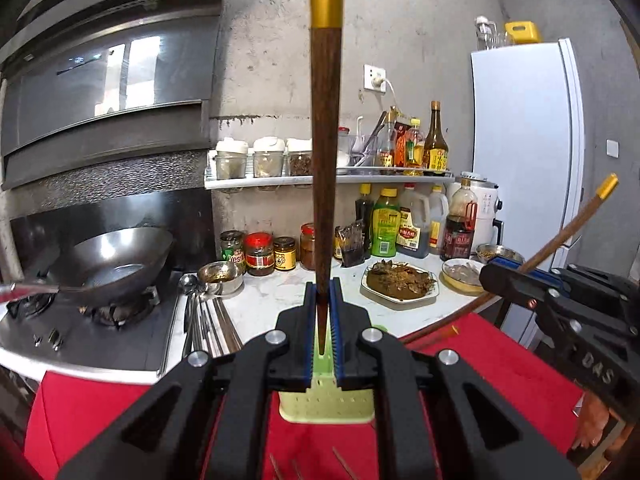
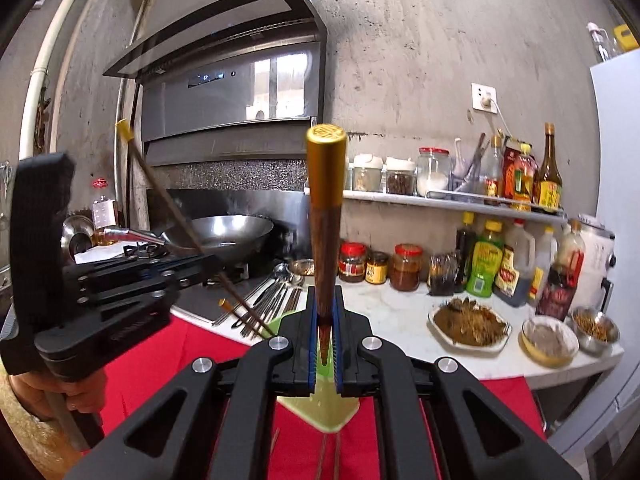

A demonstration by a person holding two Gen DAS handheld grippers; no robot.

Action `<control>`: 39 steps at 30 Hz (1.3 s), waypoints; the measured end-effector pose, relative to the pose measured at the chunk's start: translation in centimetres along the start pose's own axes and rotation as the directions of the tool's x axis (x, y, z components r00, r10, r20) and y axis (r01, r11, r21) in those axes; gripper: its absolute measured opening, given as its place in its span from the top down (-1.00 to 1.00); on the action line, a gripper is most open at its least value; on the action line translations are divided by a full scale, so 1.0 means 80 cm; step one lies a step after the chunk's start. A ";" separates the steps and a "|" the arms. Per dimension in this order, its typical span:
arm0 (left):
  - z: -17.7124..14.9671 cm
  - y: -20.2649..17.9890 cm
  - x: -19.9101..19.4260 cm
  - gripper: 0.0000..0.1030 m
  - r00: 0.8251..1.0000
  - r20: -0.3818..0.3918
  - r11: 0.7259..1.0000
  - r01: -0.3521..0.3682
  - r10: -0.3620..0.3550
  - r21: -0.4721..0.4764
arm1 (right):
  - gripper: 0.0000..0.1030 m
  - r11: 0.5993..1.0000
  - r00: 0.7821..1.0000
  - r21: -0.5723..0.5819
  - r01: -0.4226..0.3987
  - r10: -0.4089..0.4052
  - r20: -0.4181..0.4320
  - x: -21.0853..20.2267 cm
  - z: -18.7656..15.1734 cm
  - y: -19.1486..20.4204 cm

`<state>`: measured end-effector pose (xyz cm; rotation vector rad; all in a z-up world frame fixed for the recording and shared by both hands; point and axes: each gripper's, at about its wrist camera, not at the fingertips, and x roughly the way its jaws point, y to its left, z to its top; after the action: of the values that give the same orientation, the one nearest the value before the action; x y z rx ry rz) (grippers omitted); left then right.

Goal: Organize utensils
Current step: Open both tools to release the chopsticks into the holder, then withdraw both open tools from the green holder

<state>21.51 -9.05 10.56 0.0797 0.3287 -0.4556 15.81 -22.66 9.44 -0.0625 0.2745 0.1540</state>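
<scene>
Nearest to me, my left gripper (image 1: 323, 312) is clamped on a chopstick (image 1: 326, 152) — dark brown wood, tapering to a point between the blue pads, with a gold metal cap at the far end, standing straight up along the fingers. My right gripper (image 2: 324, 316) pinches a second chopstick (image 2: 326, 216) of the same make, its cap stamped with a round emblem. Below both tips sits a pale green perforated holder (image 1: 326, 404) on a red cloth (image 1: 500, 376). More thin sticks lie on the cloth, though I can't make them out well. Beyond, metal spoons and chopsticks (image 2: 272, 300) rest on the white counter (image 1: 272, 300) beside the stove — then a wok (image 1: 116, 260), jars and sauce bottles.
</scene>
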 end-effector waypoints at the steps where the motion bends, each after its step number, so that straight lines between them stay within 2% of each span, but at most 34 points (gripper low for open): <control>1: 0.001 0.000 0.012 0.87 1.000 -0.011 1.000 0.000 0.000 0.005 | 0.87 1.000 1.000 -0.002 0.001 -0.001 -0.013 0.010 0.002 -0.001; 6: -0.014 0.015 0.070 0.87 0.995 -0.096 0.999 0.030 -0.031 -0.012 | 0.87 1.000 0.996 -0.005 0.011 -0.011 -0.091 0.055 -0.010 -0.007; 10: -0.027 0.027 0.097 0.87 0.991 -0.126 0.998 0.036 -0.041 -0.043 | 0.82 1.000 0.990 -0.009 0.013 -0.014 -0.143 0.077 -0.019 -0.009; 13: -0.028 0.034 0.103 0.86 0.989 -0.140 0.997 0.041 -0.051 -0.068 | 0.61 1.000 0.987 -0.005 0.027 -0.028 -0.156 0.082 -0.022 -0.011; 15: -0.024 0.037 0.096 0.81 0.990 -0.129 0.997 0.038 -0.048 -0.074 | 0.30 1.000 0.989 0.003 0.027 -0.026 -0.146 0.073 -0.019 -0.013; 21: 0.000 0.030 0.030 0.64 0.999 -0.032 0.999 0.031 -0.032 -0.041 | 0.26 0.999 0.996 -0.003 0.039 -0.039 -0.081 0.020 -0.008 -0.014; 24: 0.006 0.028 -0.016 0.63 1.000 0.020 0.999 0.016 -0.016 -0.032 | 0.24 0.999 0.997 -0.002 0.048 -0.048 -0.052 -0.020 -0.016 -0.015; 26: 0.001 0.030 -0.037 0.63 1.000 0.020 0.999 -0.012 0.013 -0.030 | 0.21 0.999 0.997 -0.005 0.047 -0.048 -0.062 -0.033 -0.027 -0.017; 30: -0.042 0.044 -0.043 0.63 0.995 -0.071 0.996 -0.078 0.075 -0.036 | 0.20 0.999 0.989 -0.004 0.038 -0.038 -0.144 -0.031 -0.070 -0.018; 32: -0.076 0.056 -0.028 0.63 0.985 -0.140 0.993 -0.110 0.104 -0.041 | 0.20 1.000 0.977 0.013 0.015 -0.012 -0.211 -0.009 -0.097 -0.018; 34: -0.105 0.069 0.000 0.63 0.971 -0.216 0.991 -0.116 0.099 -0.067 | 0.20 1.000 0.967 0.016 0.004 0.000 -0.254 0.015 -0.113 -0.015; 37: -0.129 0.082 0.043 0.63 0.957 -0.274 0.991 -0.120 0.099 -0.058 | 0.20 1.000 0.951 0.022 -0.011 0.018 -0.308 0.053 -0.129 -0.012; 39: -0.137 0.089 0.064 0.63 0.953 -0.292 0.992 -0.107 0.083 -0.068 | 0.20 0.999 0.943 0.026 -0.020 0.028 -0.331 0.074 -0.136 -0.012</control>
<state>25.77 -3.19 -1.43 0.0807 0.6286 -0.3335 18.67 -23.69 -2.59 -0.0626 0.6136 0.1645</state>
